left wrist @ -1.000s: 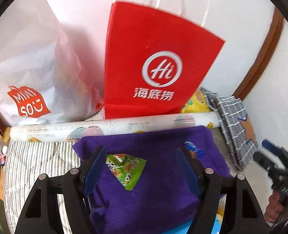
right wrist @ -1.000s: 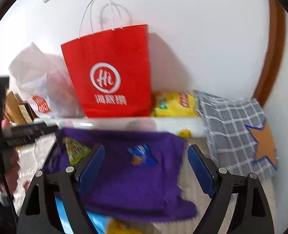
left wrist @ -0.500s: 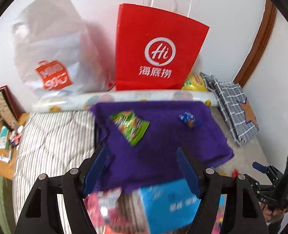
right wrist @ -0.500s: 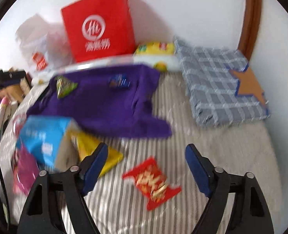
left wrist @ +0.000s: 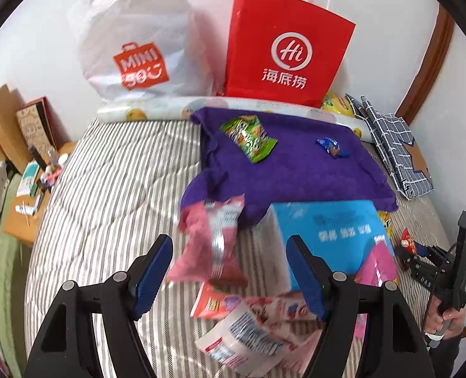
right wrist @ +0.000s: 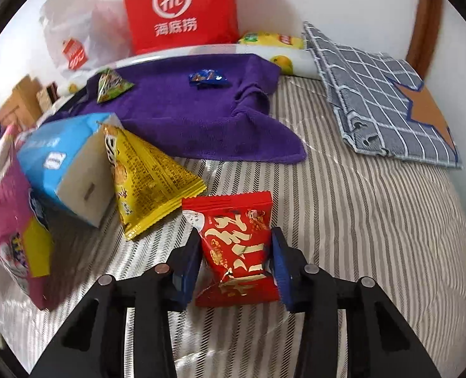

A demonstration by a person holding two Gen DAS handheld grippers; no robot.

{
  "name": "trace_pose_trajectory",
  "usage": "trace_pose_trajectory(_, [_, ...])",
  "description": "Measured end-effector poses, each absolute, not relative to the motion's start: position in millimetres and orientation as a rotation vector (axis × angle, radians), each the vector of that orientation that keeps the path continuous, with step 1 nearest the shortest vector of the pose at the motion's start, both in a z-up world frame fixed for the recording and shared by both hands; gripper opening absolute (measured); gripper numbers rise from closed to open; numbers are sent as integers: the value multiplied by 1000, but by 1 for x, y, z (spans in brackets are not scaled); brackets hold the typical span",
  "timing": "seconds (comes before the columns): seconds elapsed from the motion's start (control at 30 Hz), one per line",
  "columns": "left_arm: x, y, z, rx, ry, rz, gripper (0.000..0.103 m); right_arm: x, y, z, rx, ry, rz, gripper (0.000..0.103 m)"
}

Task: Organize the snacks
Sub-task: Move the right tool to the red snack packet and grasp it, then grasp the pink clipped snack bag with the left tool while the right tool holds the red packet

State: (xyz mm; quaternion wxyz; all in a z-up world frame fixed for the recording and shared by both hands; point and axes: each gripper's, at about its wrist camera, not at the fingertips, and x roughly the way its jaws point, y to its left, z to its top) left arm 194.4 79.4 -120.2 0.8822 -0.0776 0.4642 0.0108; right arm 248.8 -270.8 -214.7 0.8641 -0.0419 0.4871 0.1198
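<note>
The right gripper (right wrist: 236,264) pinches the red snack packet (right wrist: 237,249) between its 2 pads low over the striped bed (right wrist: 374,220), while the left gripper (left wrist: 229,271) hangs spread wide above a pink packet (left wrist: 210,239).

Towel (right wrist: 182,119) far on bed (right wrist: 374,220), two small packets (right wrist: 111,86) on it; box (right wrist: 62,160) left, near; bags (right wrist: 179,9) behind towel.

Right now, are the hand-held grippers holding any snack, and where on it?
The right hand-held gripper pinches the red snack packet across its two side edges, near the lower half. The left hand-held gripper is open, holding nothing.
</note>
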Motion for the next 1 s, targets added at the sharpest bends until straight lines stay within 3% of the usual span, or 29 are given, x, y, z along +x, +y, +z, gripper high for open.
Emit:
trace_pose_trajectory(0.53, [207, 97, -155, -192, 998, 52, 76, 189, -259, -175, 67, 937, 177, 38])
trace_pose_trajectory(0.83, [226, 88, -178, -206, 1022, 51, 74, 163, -260, -178, 89, 985, 140, 38])
trace_pose_trajectory(0.9, [228, 87, -179, -204, 1024, 53, 57, 158, -259, -178, 81, 987, 137, 38])
trace_pose_trajectory(1.0, [227, 90, -179, -223, 1024, 40, 45, 152, -255, -176, 69, 982, 130, 38])
